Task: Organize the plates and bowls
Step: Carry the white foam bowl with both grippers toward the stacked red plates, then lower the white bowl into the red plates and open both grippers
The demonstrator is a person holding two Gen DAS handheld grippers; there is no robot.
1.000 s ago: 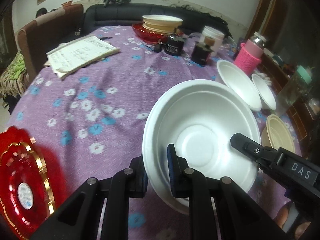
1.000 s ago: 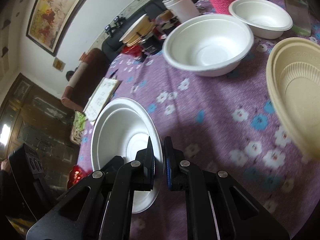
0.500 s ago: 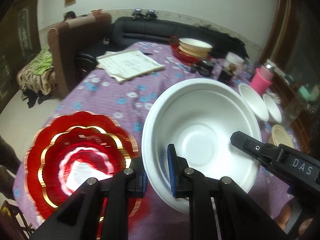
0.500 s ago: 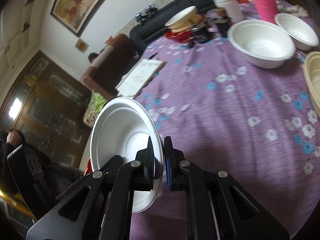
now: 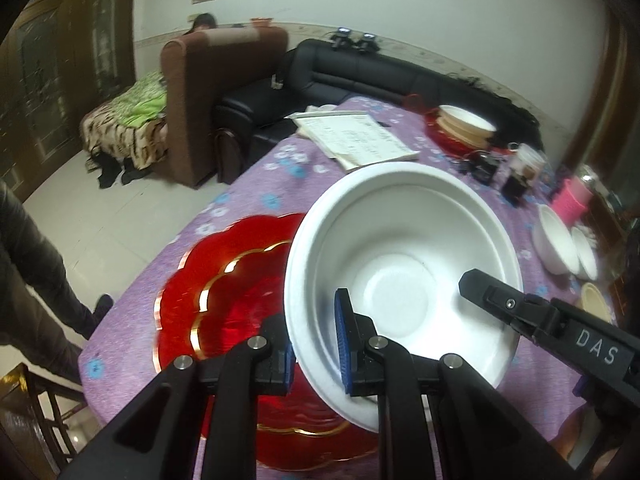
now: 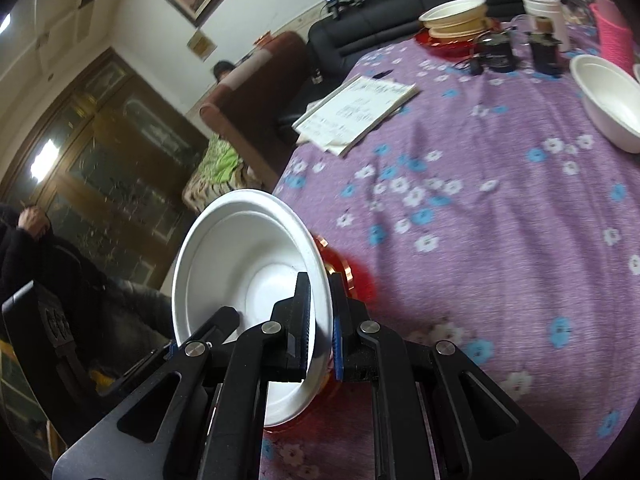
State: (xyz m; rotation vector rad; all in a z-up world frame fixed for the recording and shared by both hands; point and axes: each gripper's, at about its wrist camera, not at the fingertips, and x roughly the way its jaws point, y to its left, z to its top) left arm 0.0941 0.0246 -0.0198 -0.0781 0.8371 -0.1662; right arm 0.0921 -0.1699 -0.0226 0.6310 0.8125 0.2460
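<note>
Left gripper (image 5: 316, 346): I read it as clamped on the near rim of the white bowl (image 5: 404, 264); one blue-padded finger sits inside the bowl wall, the other outside it.

Right gripper (image 6: 320, 322): also clamped on the white bowl's rim, on the side away from the left gripper. In the left wrist view its black finger marked DAS reaches in over the bowl from the right.

White bowl: carried between both grippers, tilted with its opening toward the left camera, off the tablecloth (image 6: 500, 220). It looks empty to me.

Red plate (image 5: 224, 292): scalloped, gold-trimmed, lying on the tablecloth at the near corner. The bowl hangs over its right part; I cannot tell whether the two touch.

Other white bowls (image 5: 556, 244): two, side by side near the table's right edge, well apart from the carried one.

Stack at the far end (image 6: 456, 18): cream and white bowls piled on a red dish.

Papers (image 6: 356, 112): a sheaf lying flat toward the far left of the table.

Far clutter: dark jars (image 6: 498, 54), a white cup (image 6: 544, 10), a pink-sleeved container (image 5: 572, 204).

Room: black sofa (image 5: 384, 80) beyond the table, brown armchair (image 5: 208, 92) beside it, a person in dark clothing (image 6: 44, 264) at the left.
</note>
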